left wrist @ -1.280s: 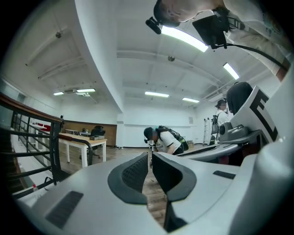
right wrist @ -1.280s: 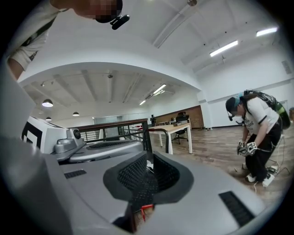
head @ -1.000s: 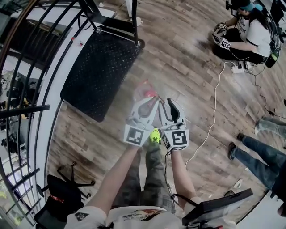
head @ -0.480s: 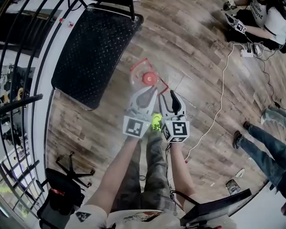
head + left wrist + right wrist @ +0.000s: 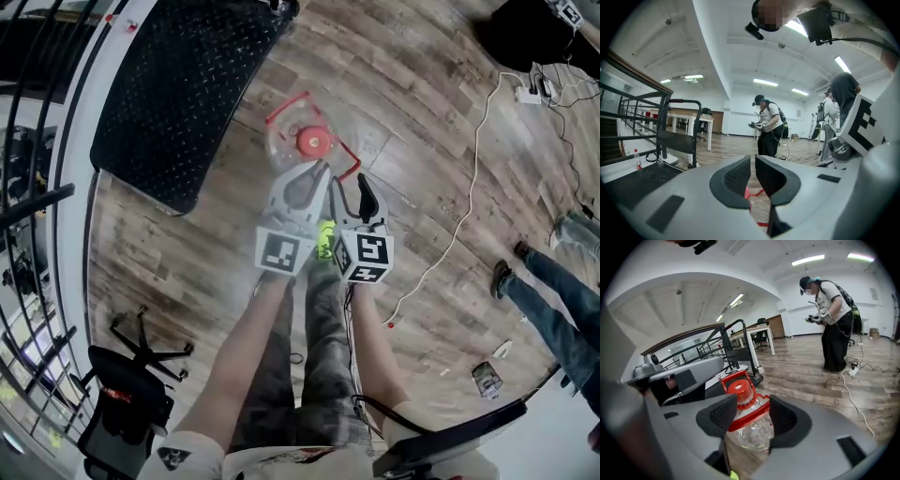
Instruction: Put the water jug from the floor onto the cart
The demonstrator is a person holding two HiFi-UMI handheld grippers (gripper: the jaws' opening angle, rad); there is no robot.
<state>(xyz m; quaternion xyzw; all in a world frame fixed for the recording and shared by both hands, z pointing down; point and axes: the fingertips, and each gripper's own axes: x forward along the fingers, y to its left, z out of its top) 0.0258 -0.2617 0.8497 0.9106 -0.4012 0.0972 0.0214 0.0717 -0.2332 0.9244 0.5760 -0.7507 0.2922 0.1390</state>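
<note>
Two grippers are held low over the wooden floor [image 5: 422, 122]. The water jug [image 5: 314, 142], clear with a red cap, is seen standing there just beside the black cart [image 5: 178, 84]. The right gripper [image 5: 747, 416] has its jaws spread about the jug's neck, having just been opening. The left gripper [image 5: 753, 171] has its jaws almost pressed together, with nothing between them.

We see a wood floor [image 5: 422, 112], white walls [image 5: 738, 110], long lights [image 5: 765, 83] up high, a table [image 5: 684, 114] and a black rail [image 5: 628, 101].
</note>
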